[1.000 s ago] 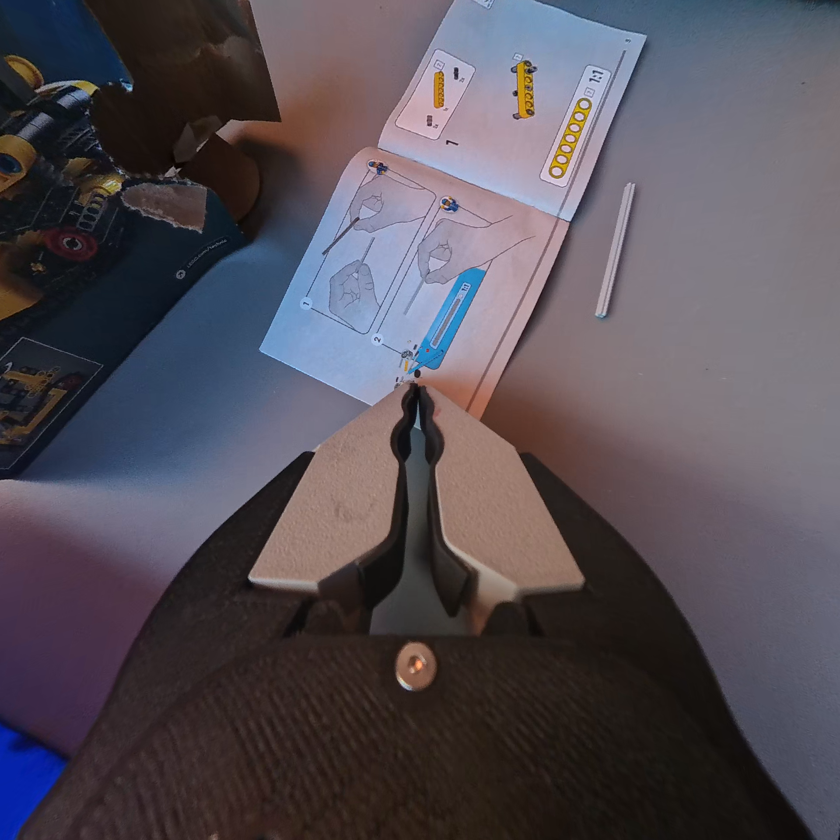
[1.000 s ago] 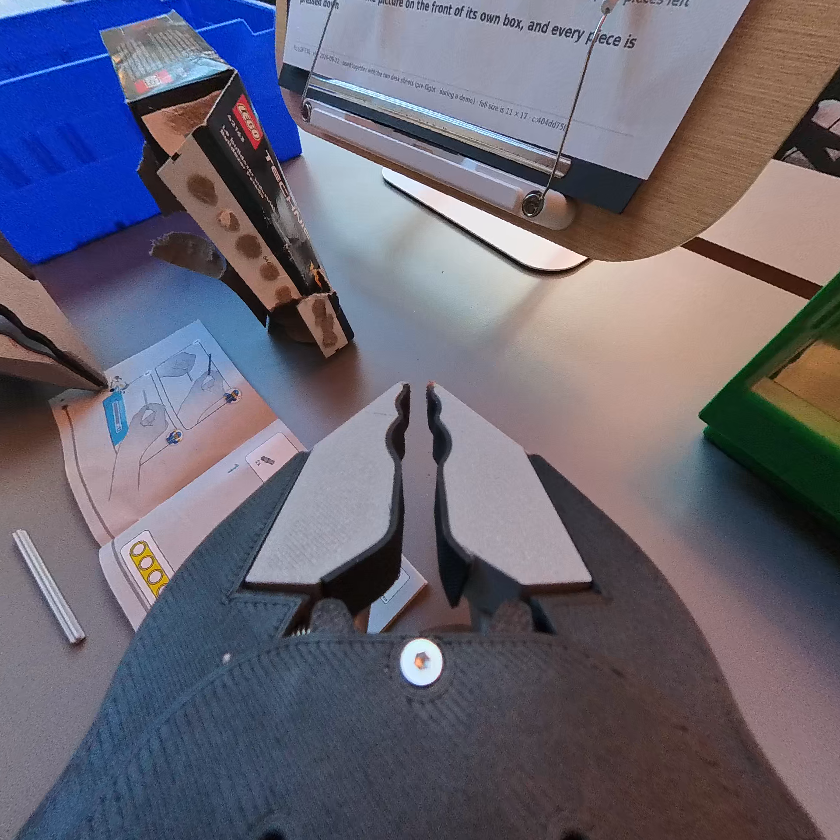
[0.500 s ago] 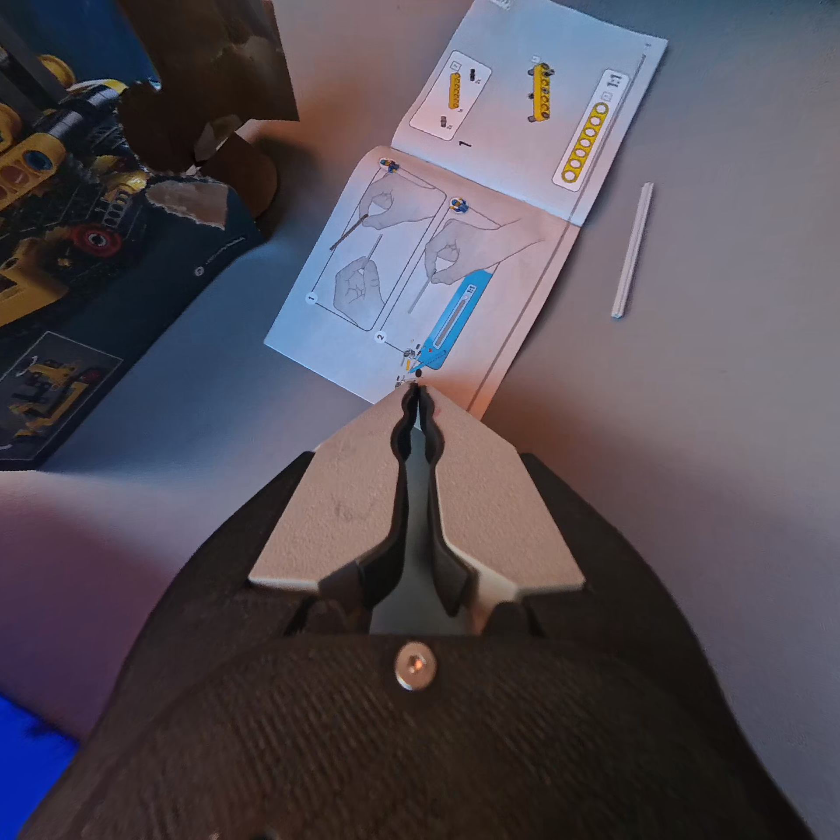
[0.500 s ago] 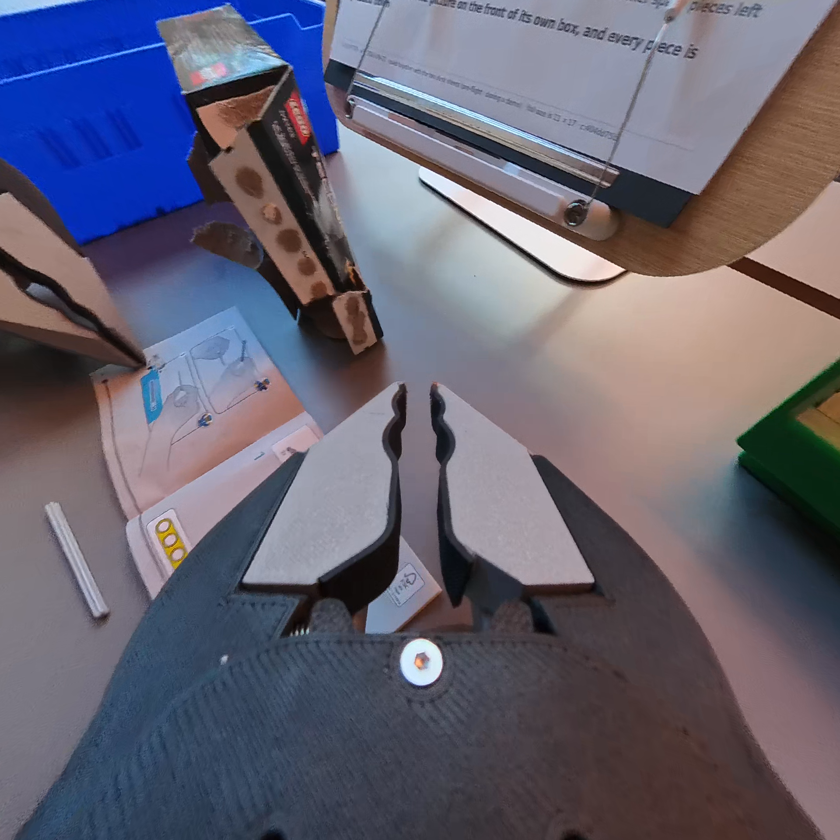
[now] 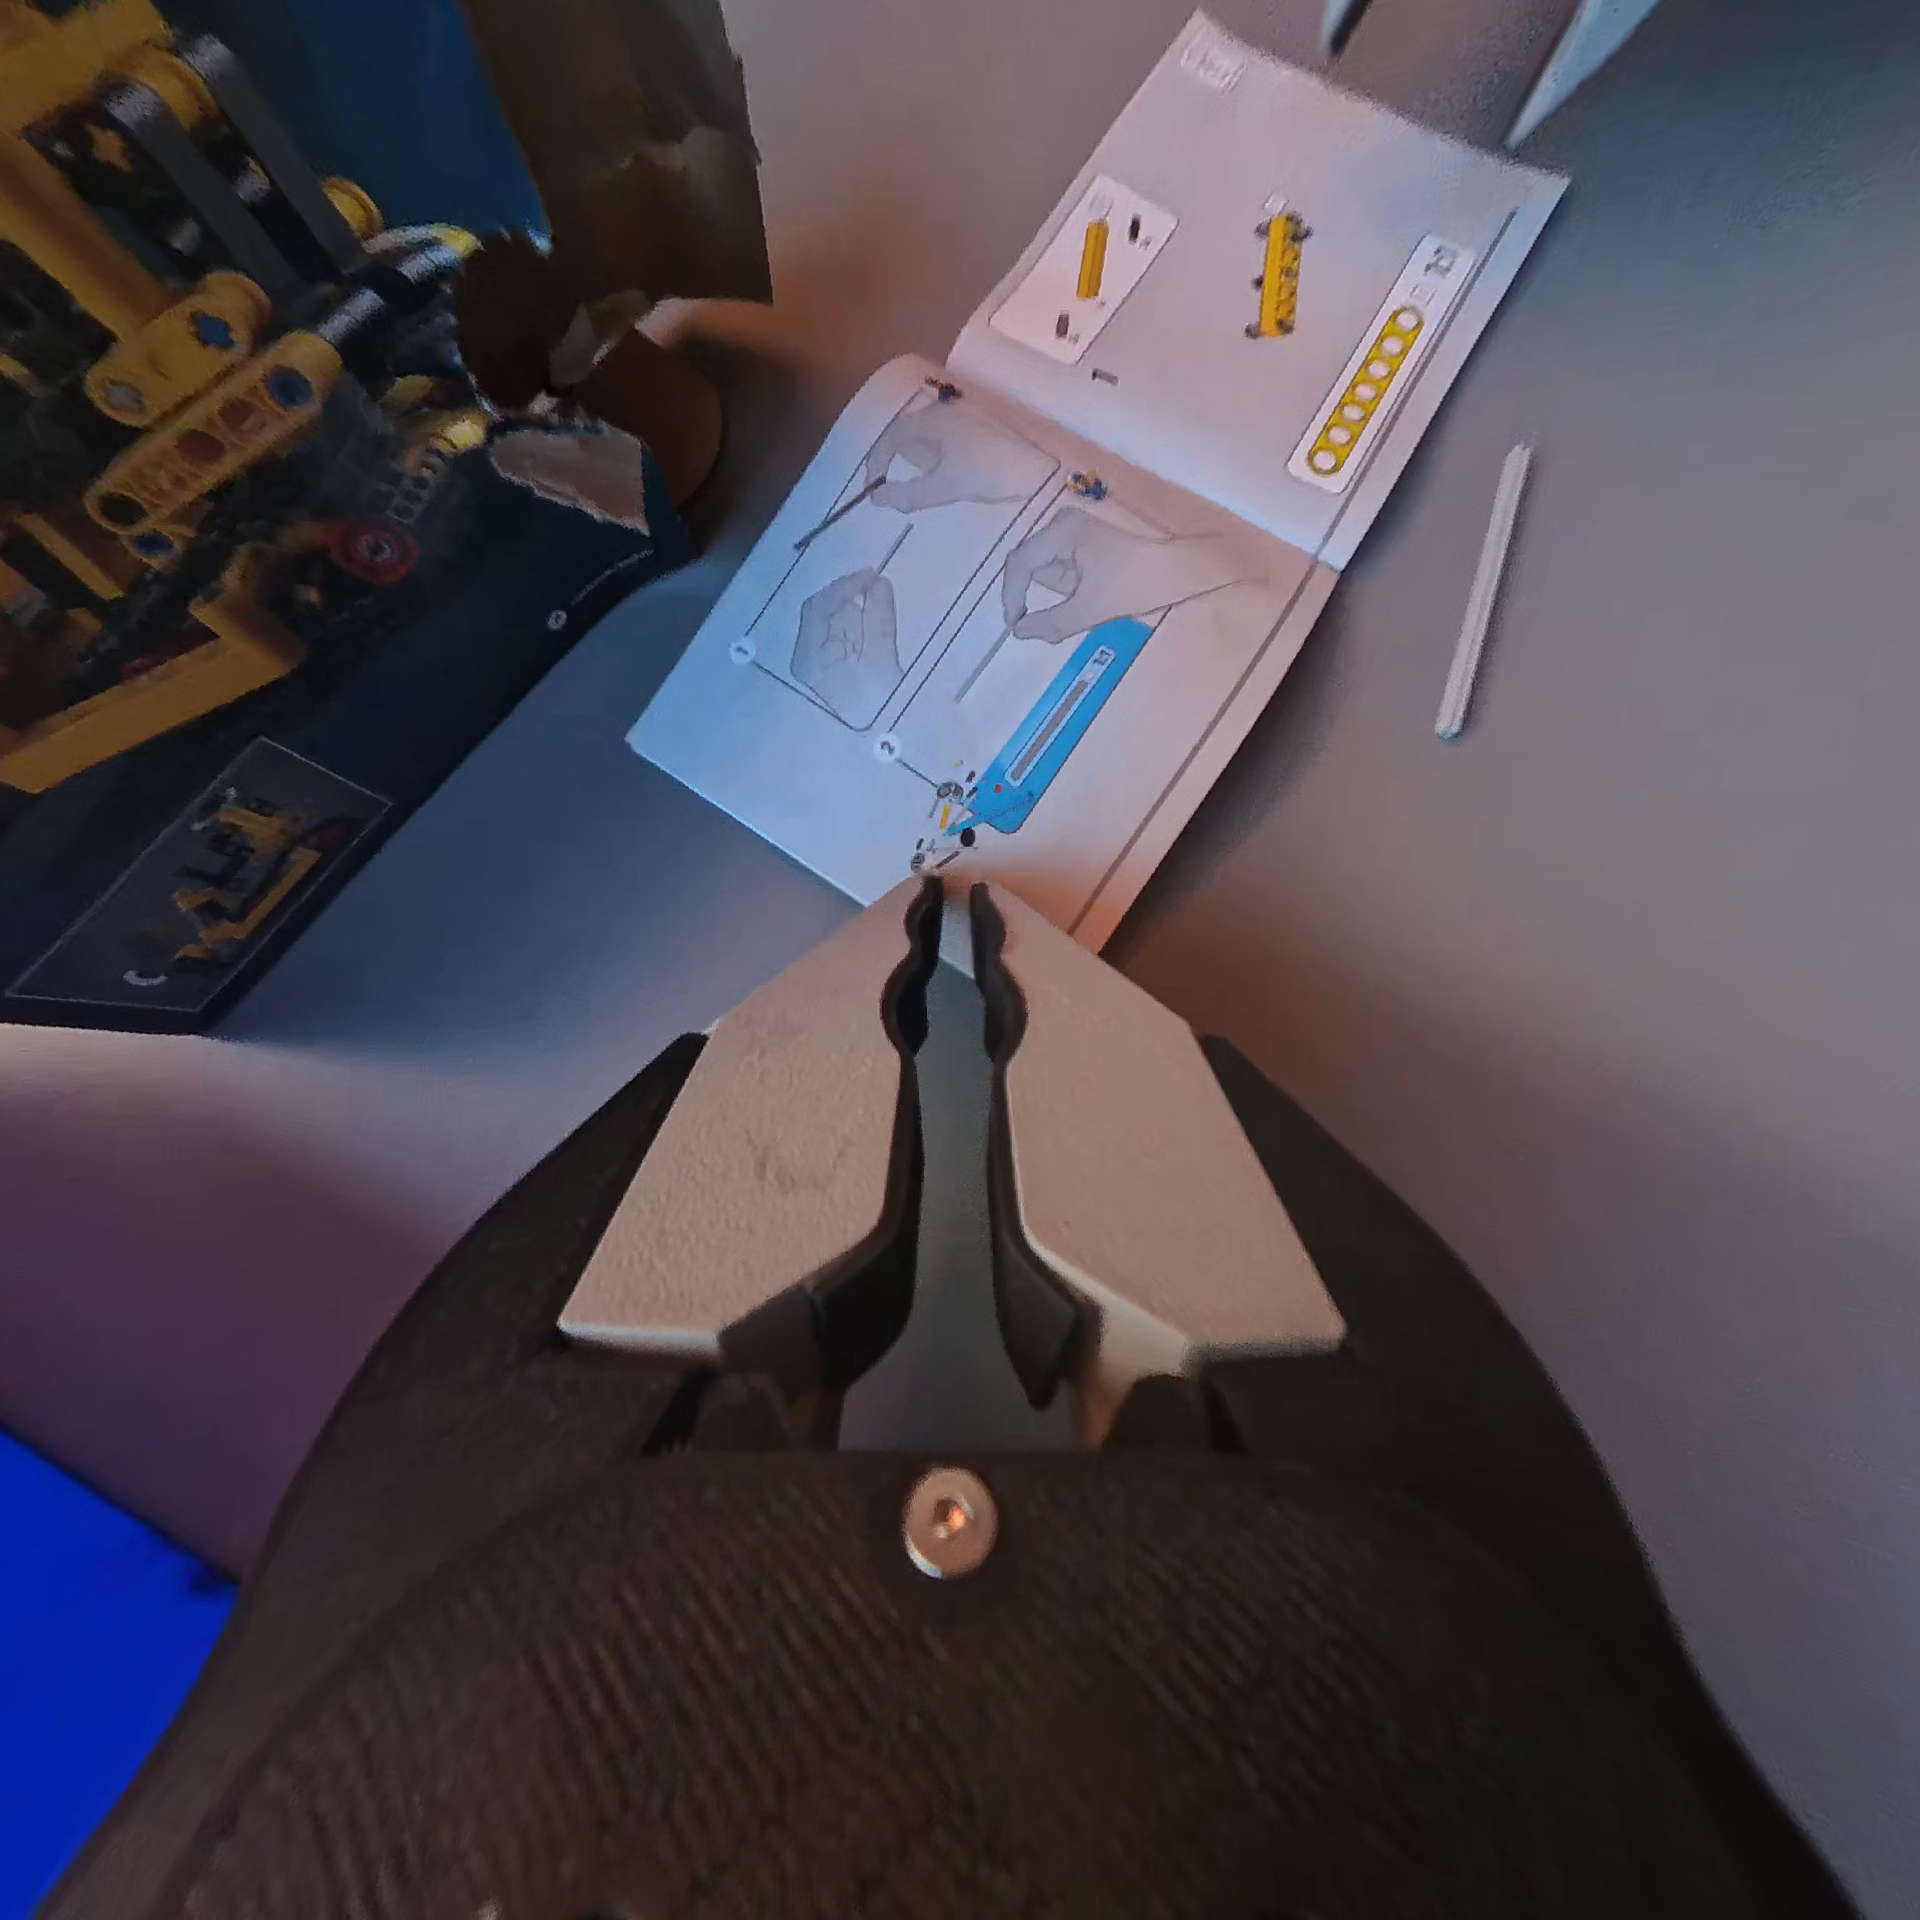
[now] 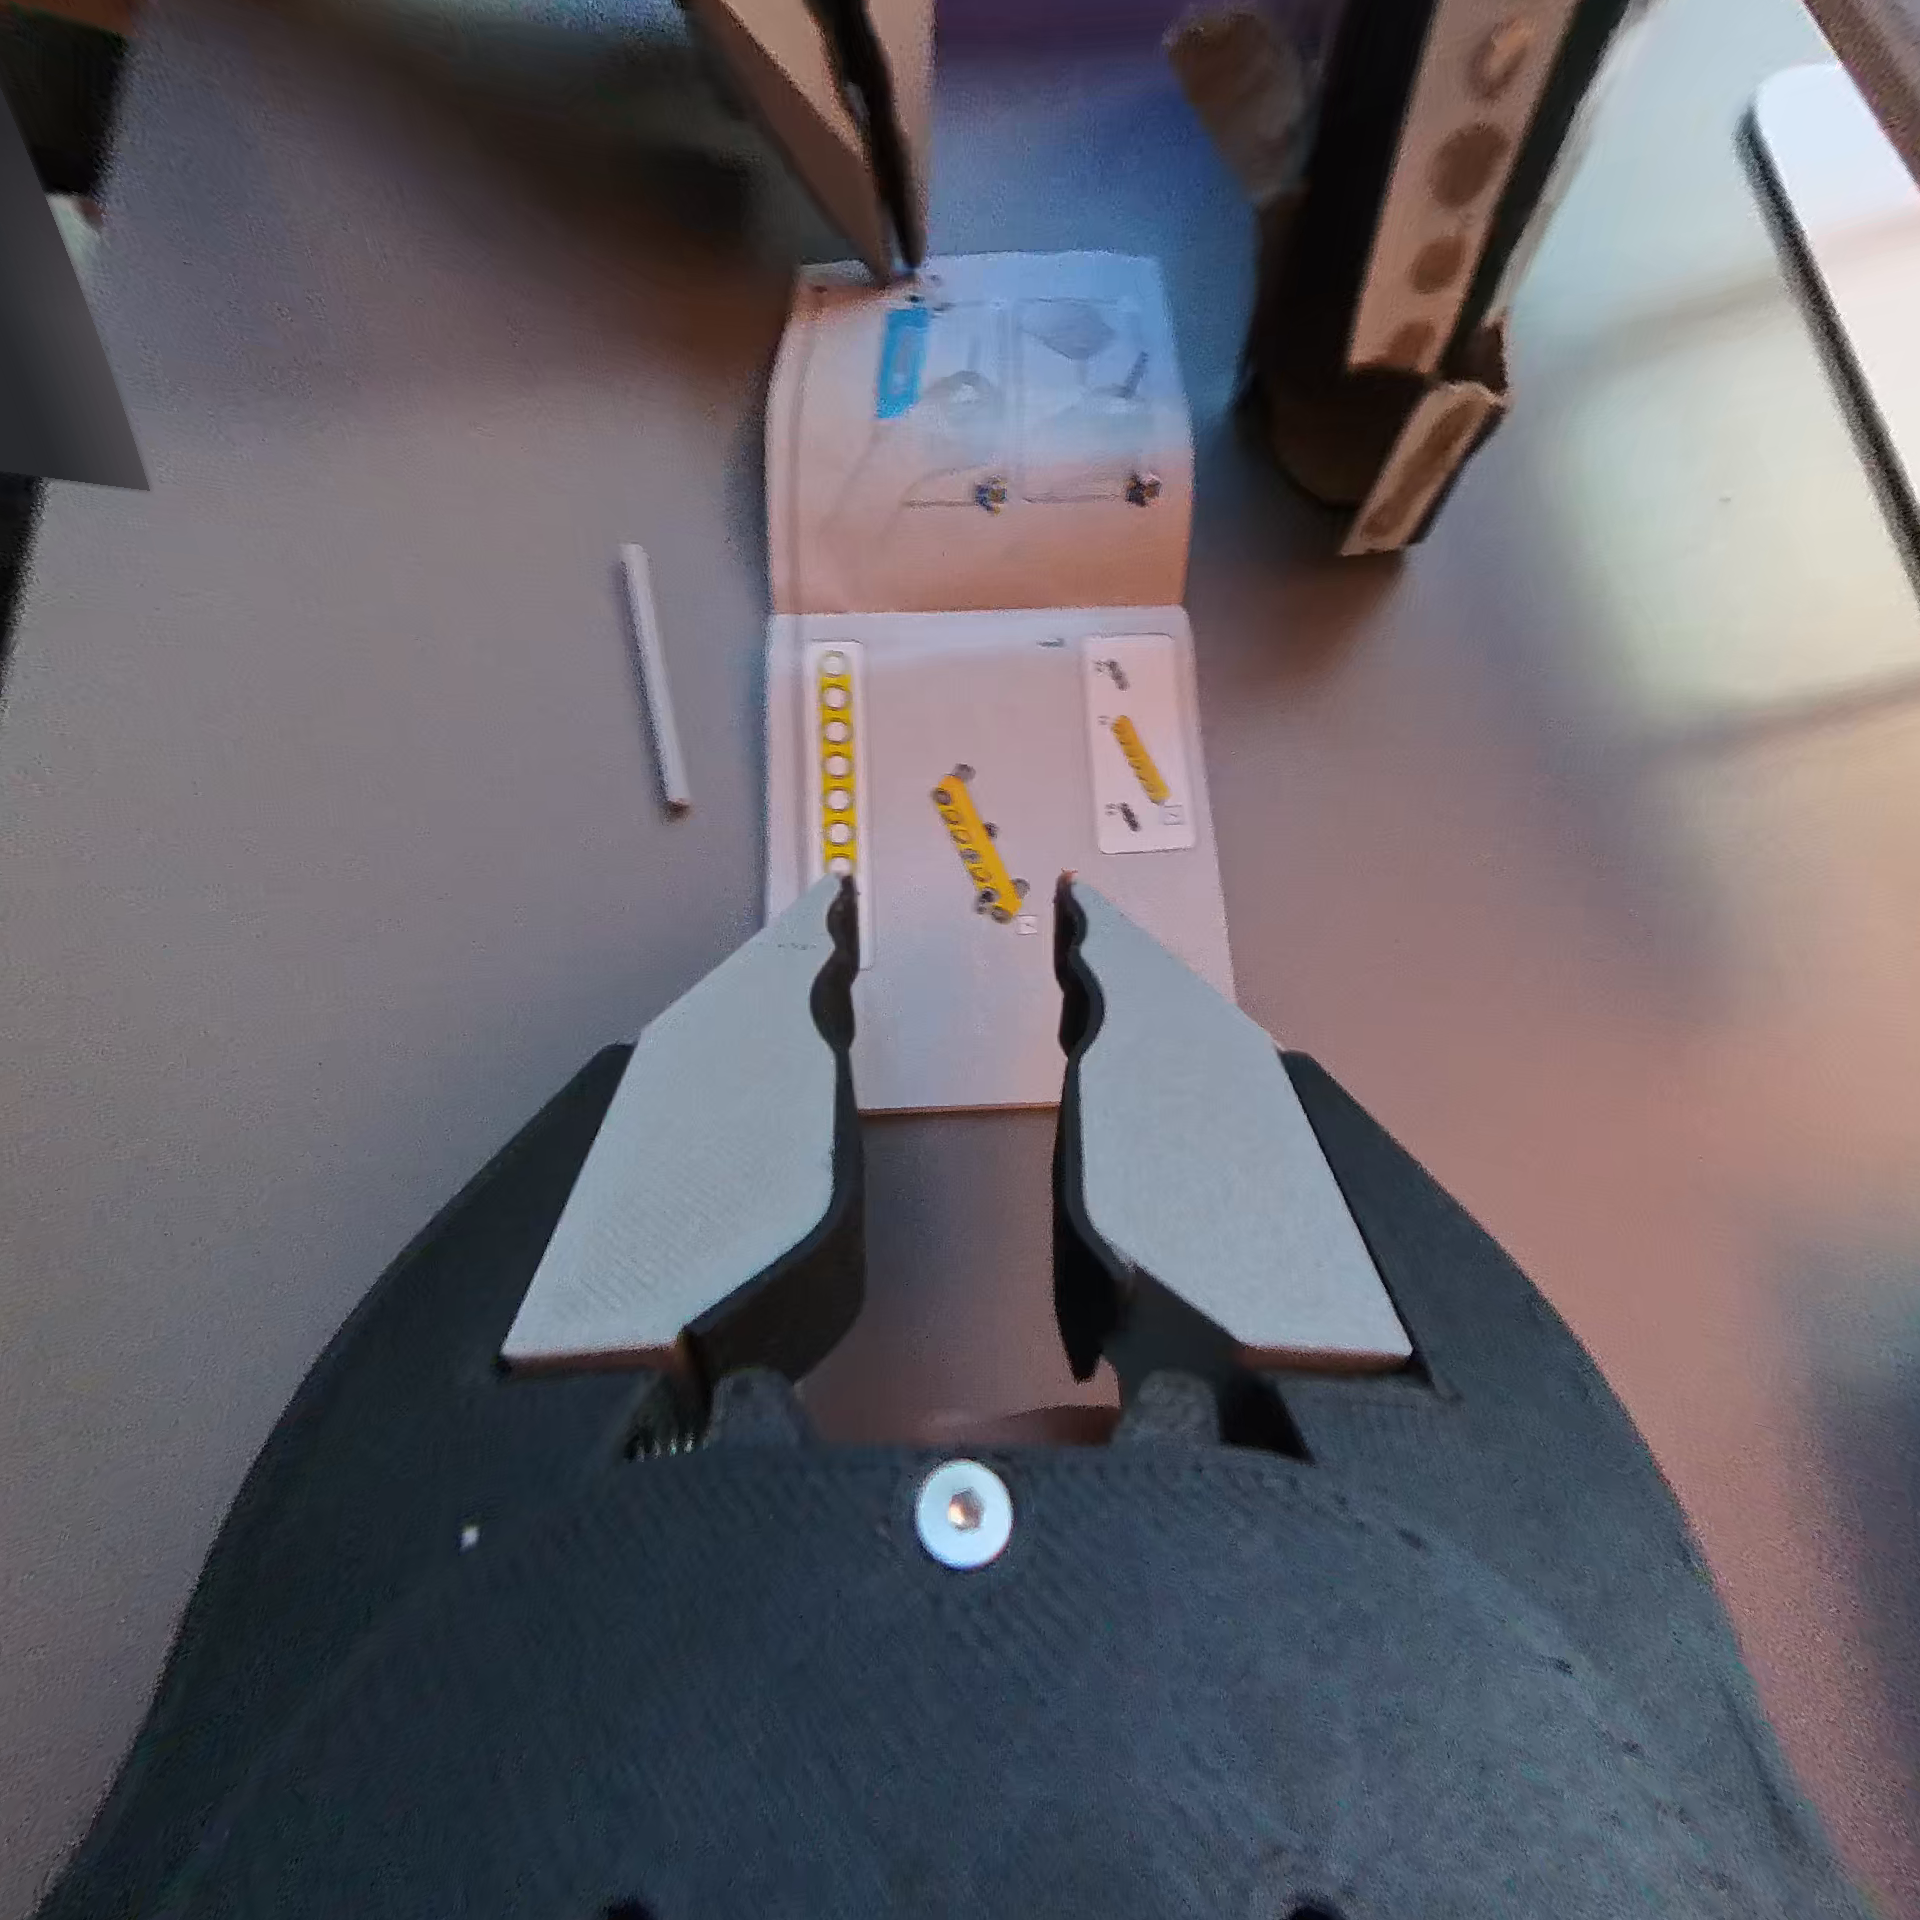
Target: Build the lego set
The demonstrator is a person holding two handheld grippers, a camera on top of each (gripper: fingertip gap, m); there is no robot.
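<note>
The open instruction booklet (image 5: 1049, 540) lies flat on the grey table. My left gripper (image 5: 951, 899) is shut on the middle of its near edge, with a strip of paper showing between the tips. In the right wrist view the left gripper's tip (image 6: 894, 208) meets the booklet's (image 6: 987, 1018) far corner. My right gripper (image 6: 956, 894) is open and empty, hovering over the booklet's near page with the yellow beam drawing between its fingers. Its fingertips (image 5: 1574, 47) show at the top of the left wrist view. A thin white rod (image 5: 1481, 592) lies loose beside the booklet, also seen in the right wrist view (image 6: 655, 675).
The torn-open Lego box (image 5: 208, 468) stands beside the booklet, and it also shows in the right wrist view (image 6: 1403, 260). A blue bin (image 5: 83, 1662) sits at the near left. A pale stand base (image 6: 1849, 312) lies at the far right. The gap from one gripper's tips to the other's is roughly 20 cm. The thin white rod (image 5: 1481, 592) sits 9 cm or so from the ends of my right fingers. The right camera catches it too, in the right wrist view (image 6: 654, 649).
My right gripper has swung from facing the document stand to point down over the booklet, and it has opened wide. My left gripper stays at the booklet's edge.
</note>
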